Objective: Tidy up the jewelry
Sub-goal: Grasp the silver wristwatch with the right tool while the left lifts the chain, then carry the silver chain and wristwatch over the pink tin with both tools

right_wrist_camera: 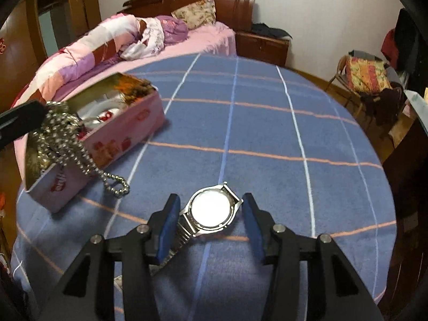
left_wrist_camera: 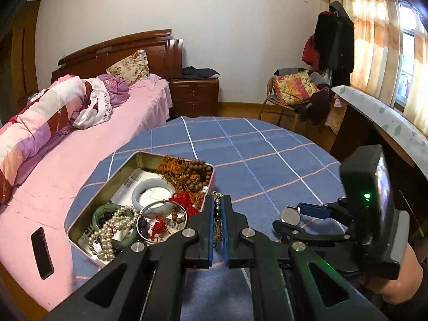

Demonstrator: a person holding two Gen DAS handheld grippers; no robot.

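Necklace to the tin, watch waiting
Left claw (left_wrist_camera: pixel 219 211) pinches the bead chain (right_wrist_camera: pixel 80 157) over the tin (right_wrist_camera: pixel 120 131); right claw (right_wrist_camera: pixel 211 224) gapes around the watch (right_wrist_camera: pixel 211 211) on the worktop (right_wrist_camera: pixel 267 133). The dangling loop could snag the rim.

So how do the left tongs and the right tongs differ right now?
The left tongs are shut on a silver bead chain that hangs down by the pink tin box; the right tongs are open. The left tongs carry their load above the blue checked cloth; the right tongs straddle a silver metal wristwatch lying on it, ungripped. Both have black arms with blue pads.
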